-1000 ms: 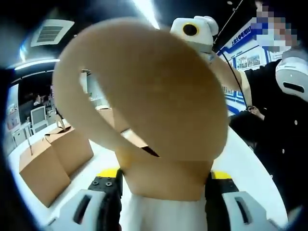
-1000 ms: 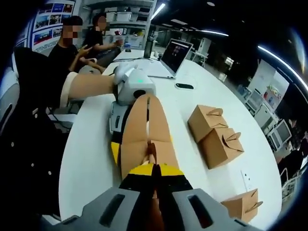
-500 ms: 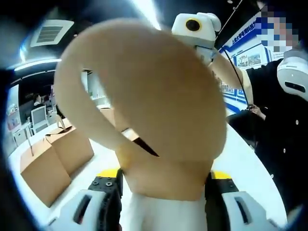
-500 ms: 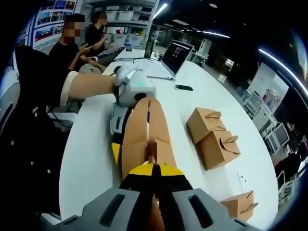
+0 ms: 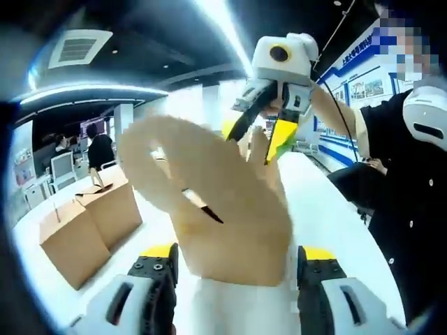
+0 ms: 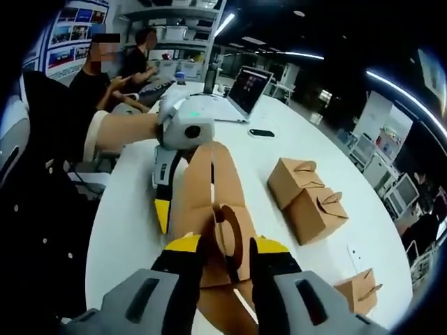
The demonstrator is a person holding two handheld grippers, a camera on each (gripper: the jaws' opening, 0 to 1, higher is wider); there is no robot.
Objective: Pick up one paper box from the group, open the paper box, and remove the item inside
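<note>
The paper box sits above the desk, clamped by the left gripper. The right gripper stands apart around its handle flap. Risk: the unsecured flap springs shut.

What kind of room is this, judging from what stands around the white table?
Probably an open office or lab: an open laptop sits on the long white table, monitors stand along the far side, posters hang on the wall, and strip lights run across the dark ceiling.
</note>
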